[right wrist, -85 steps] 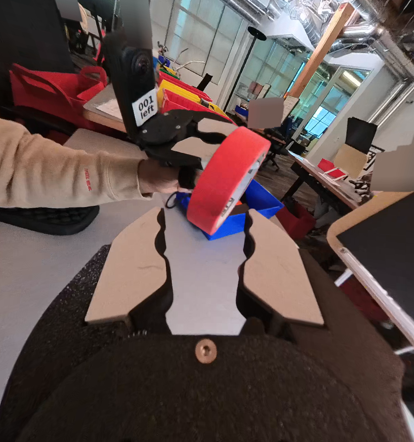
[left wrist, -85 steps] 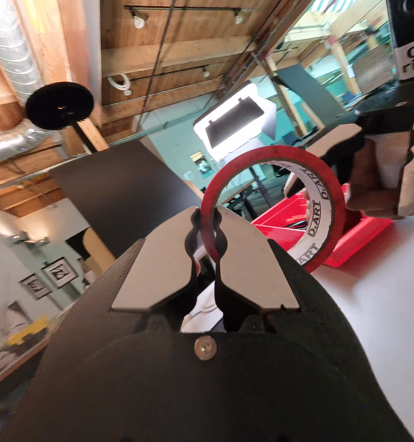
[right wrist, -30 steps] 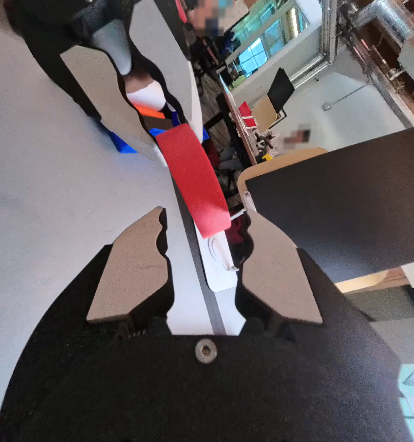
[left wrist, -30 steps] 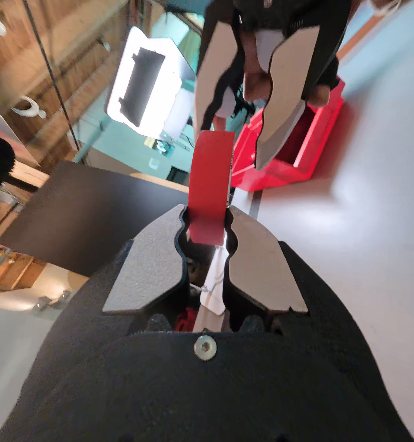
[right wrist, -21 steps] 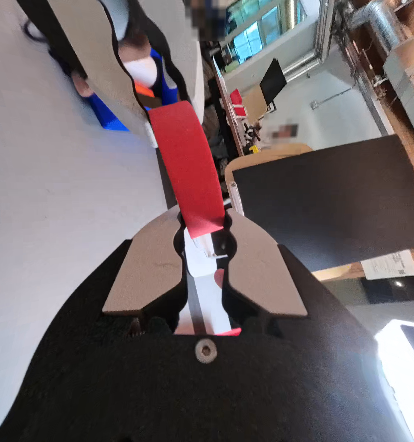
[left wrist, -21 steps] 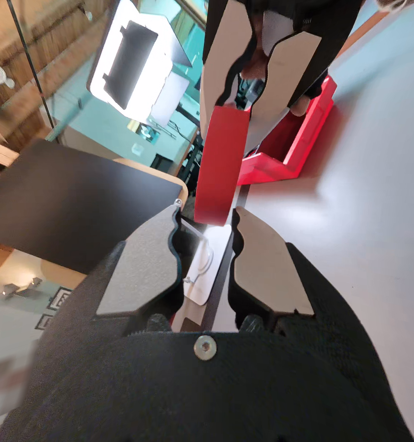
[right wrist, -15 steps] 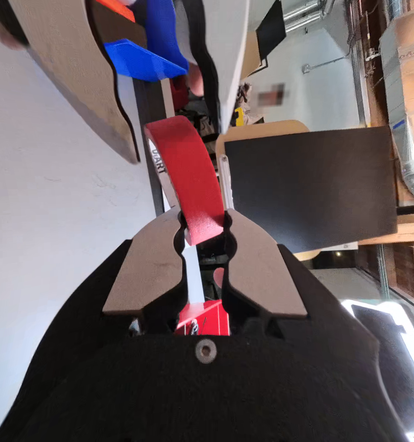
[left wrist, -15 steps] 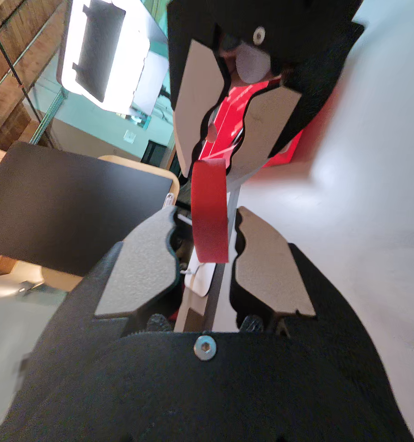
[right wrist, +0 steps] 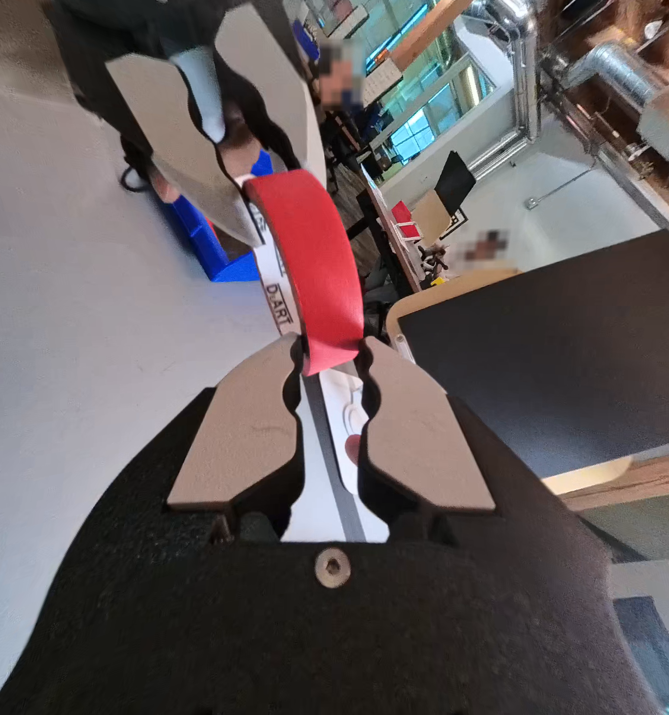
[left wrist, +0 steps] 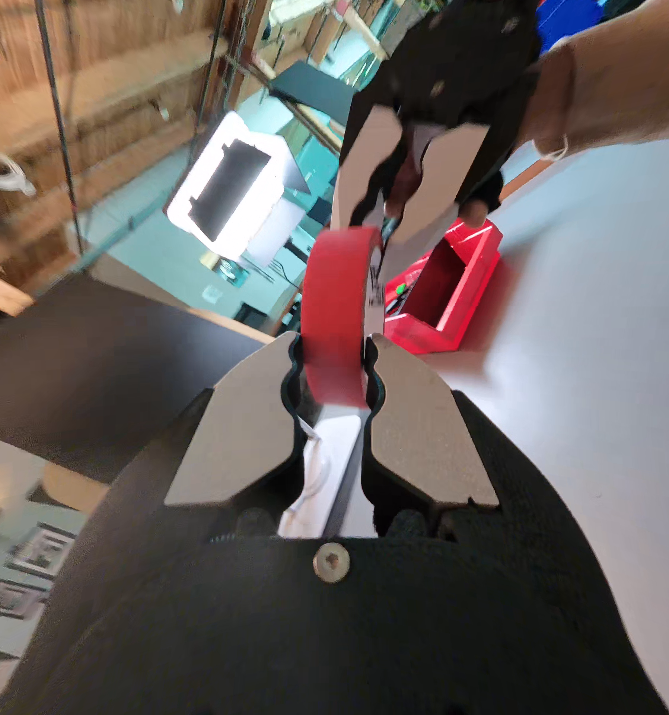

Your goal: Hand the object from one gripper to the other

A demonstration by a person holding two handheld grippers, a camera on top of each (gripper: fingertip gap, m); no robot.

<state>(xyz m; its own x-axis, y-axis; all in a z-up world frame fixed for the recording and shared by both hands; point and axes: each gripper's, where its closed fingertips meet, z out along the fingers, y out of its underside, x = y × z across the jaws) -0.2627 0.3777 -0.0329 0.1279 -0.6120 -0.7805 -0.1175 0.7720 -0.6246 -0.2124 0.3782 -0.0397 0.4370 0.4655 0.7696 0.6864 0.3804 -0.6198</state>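
Seemingly both claws [left wrist: 331, 342] [right wrist: 327, 342] pinch the red tape roll [left wrist: 334, 309] near a red bin [left wrist: 447, 305].

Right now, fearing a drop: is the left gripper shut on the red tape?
Shut. The left gripper pinches the red tape by both sides, no gap showing.

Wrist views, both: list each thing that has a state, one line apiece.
Red roll of tape: in the air, gripped on opposite sides.
Left gripper: shut on the roll.
Right gripper: shut on the roll.
Red plastic bin: upright, open-topped.
White rectangular light panel: lit.
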